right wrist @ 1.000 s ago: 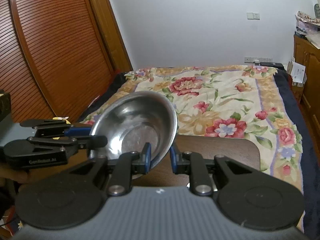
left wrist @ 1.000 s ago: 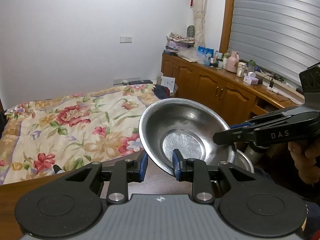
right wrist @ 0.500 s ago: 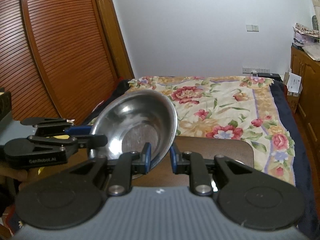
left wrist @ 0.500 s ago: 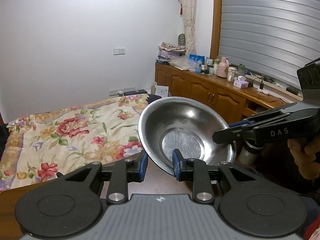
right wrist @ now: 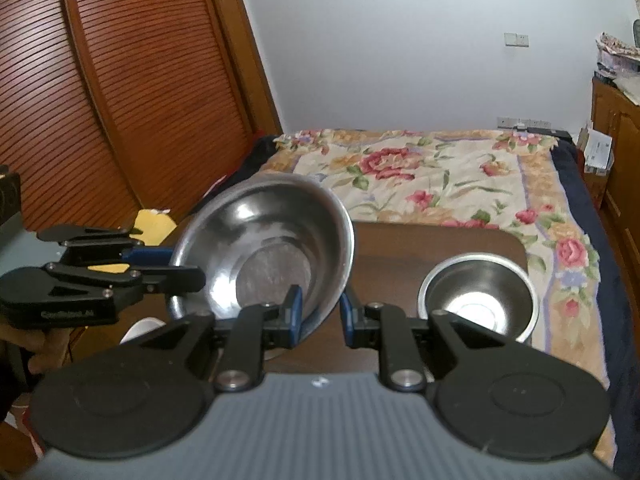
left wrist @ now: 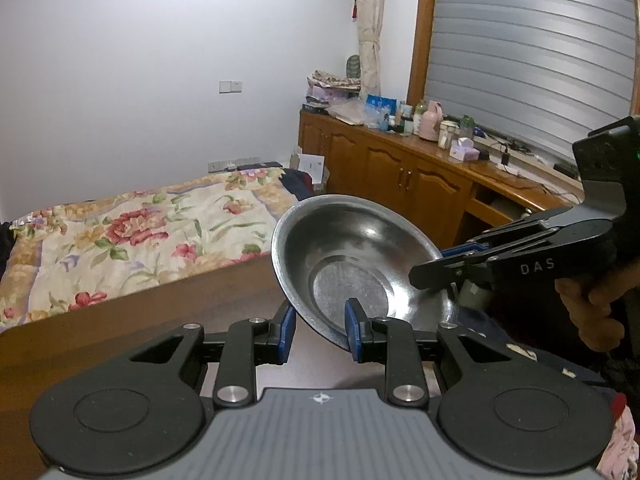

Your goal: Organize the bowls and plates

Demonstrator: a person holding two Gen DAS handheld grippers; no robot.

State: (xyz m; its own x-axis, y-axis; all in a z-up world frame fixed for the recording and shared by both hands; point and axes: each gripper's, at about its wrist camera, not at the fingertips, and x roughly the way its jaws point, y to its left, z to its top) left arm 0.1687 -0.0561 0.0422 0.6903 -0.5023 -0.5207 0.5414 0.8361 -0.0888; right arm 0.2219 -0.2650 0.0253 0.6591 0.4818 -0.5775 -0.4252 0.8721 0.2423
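1. The large steel bowl (right wrist: 264,248) is tilted in the air above the brown desk (right wrist: 436,248).
2. The left gripper (left wrist: 318,330) pinches its near rim between its jaws.
3. The right gripper (right wrist: 318,312) clamps the opposite rim likewise.
4. A smaller steel bowl (right wrist: 478,294) sits on the desk, right of it.
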